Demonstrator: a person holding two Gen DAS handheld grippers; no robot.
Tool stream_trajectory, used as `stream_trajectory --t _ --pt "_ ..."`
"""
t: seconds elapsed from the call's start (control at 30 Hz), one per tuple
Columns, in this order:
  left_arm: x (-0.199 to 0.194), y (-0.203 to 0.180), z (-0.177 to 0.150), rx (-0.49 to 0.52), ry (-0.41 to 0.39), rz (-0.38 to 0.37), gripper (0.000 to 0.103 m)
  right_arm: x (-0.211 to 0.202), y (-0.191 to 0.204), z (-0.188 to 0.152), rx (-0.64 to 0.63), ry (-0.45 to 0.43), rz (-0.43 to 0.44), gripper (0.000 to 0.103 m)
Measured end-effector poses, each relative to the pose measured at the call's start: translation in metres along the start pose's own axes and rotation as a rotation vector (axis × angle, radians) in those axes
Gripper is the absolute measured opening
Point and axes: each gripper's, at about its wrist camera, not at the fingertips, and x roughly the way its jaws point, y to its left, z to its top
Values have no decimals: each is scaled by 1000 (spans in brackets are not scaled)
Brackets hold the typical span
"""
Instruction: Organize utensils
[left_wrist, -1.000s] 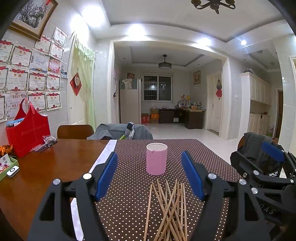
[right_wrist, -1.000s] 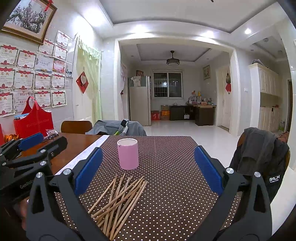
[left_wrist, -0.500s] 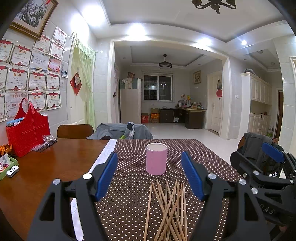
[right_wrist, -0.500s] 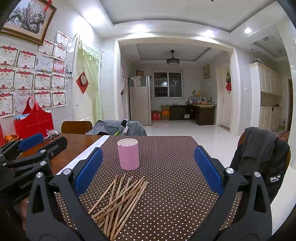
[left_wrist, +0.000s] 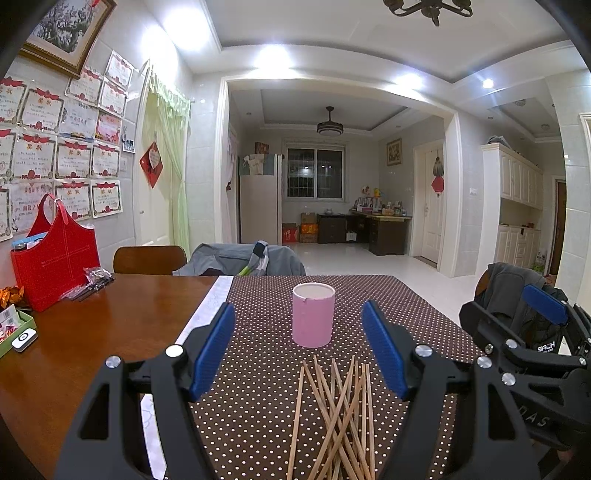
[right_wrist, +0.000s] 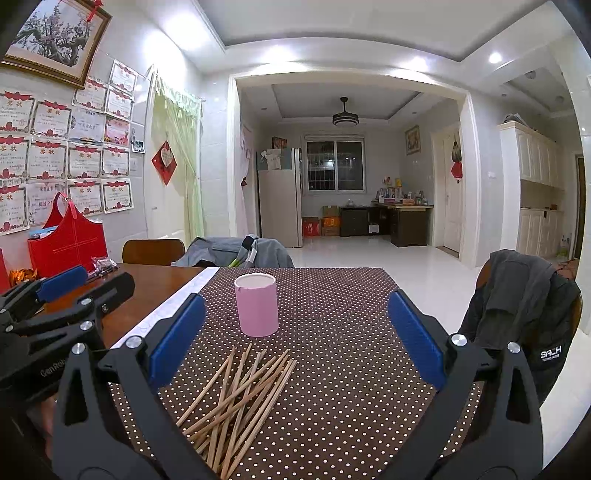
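Left wrist: both hand-held grippers (left_wrist: 298, 349) (right_wrist: 295, 332) agape (empty), chopsticks (left_wrist: 338, 417) mid-cloth, pink cup (left_wrist: 313, 314) beyond.

Both wrist cameras sit low over the table, facing the pink cup (left_wrist: 313, 314) and the far room. The left view looks at the cup head-on; the right view, from its right, sees it left of centre (right_wrist: 256, 304). The 2 share the cup and the chopsticks (left_wrist: 338, 413) lying before it.
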Motion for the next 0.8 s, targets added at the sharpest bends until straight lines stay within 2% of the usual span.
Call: stream_trajectory --t 0.43,0.63,0.7,0.8 --pt "25 1 -2 13 78 -35 70 11 6 -5 -3 37 1 97" --pt "62 4 -8 41 250 -107 70 29 7 -8 2 105 -21 97" --pt "81 5 -13 60 345 -134 70 42 6 -12 5 167 11 97" --pt "105 11 -19 86 447 -122 70 61 2 -19 25 265 40 97"
